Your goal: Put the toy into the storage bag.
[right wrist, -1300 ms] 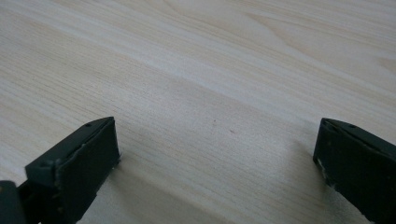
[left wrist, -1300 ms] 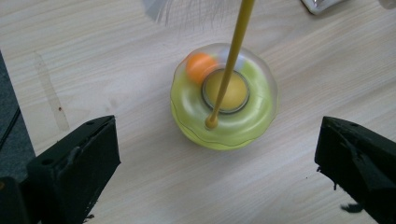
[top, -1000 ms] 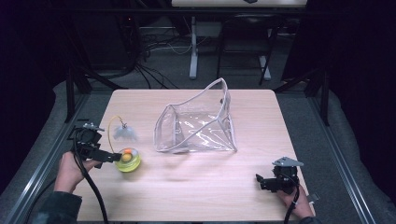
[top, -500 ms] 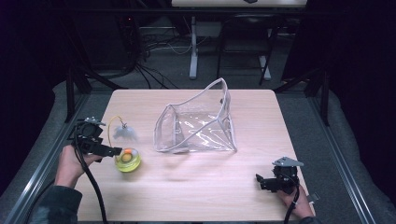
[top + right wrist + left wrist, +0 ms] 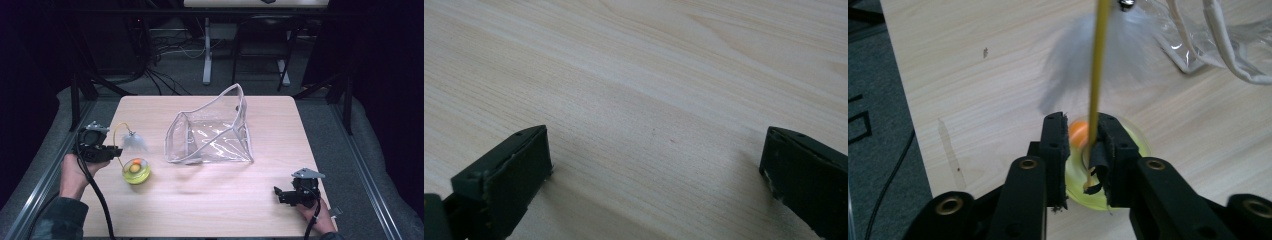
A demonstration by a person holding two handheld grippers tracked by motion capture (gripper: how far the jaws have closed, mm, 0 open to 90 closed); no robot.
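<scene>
Beside the pouch (image 5: 210, 131), the left gripper (image 5: 116, 150) had drawn outward, jaws nearly shut on the toy's yellow wand (image 5: 1096, 75) (likely bound for the pouch); the right gripper (image 5: 654, 170) stayed wide open, empty.

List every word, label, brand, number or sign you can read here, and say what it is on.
None: no readable text on the clear plastic zip pouch, the round yellow toy with an orange ball, its thin yellow wand with the grey feather, the light wooden table, the left gripper or the right gripper.
</scene>
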